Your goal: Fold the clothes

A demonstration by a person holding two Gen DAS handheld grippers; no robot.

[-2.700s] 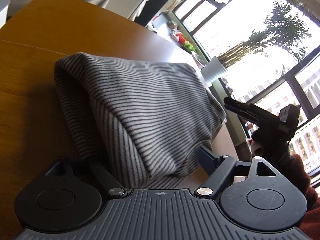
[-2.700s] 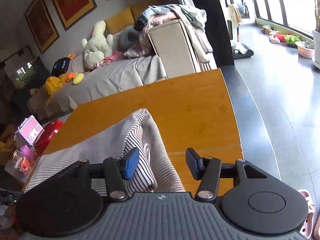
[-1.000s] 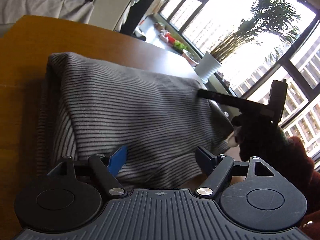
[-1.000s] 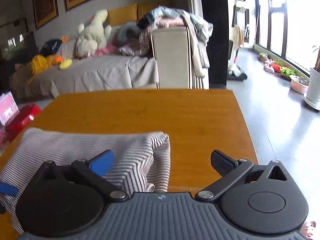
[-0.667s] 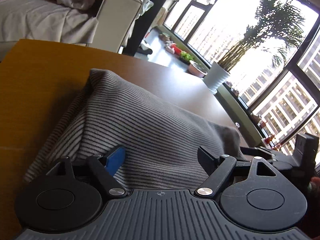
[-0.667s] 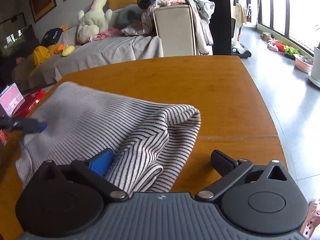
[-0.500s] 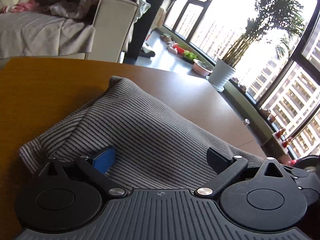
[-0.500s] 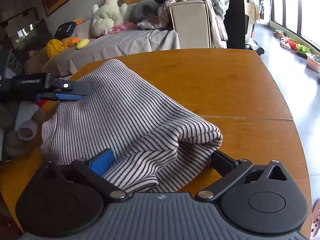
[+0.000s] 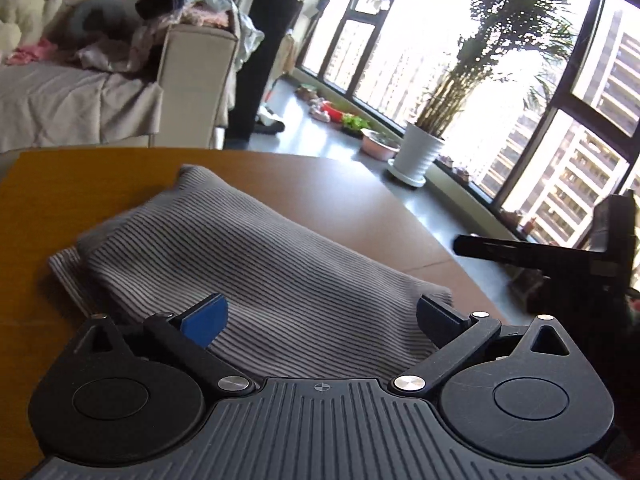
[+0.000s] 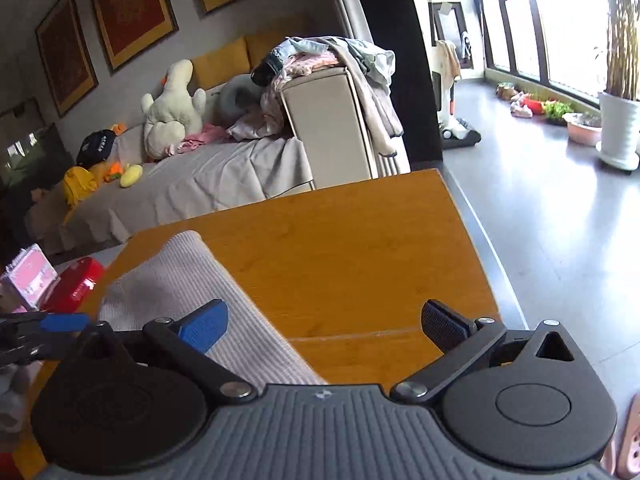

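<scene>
Striped garment (image 9: 256, 264) lies folded on desk (image 10: 360, 248). Left claw (image 9: 320, 316) and right claw (image 10: 324, 326) both spread apart, holding nothing. Risk: a low claw snags the top layer, undoing the fold.

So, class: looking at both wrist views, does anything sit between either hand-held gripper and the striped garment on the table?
Nothing visible does. The left hand-held gripper is open directly over the striped garment, and the right hand-held gripper is open at its edge, with only bare wooden table beside it.
</scene>
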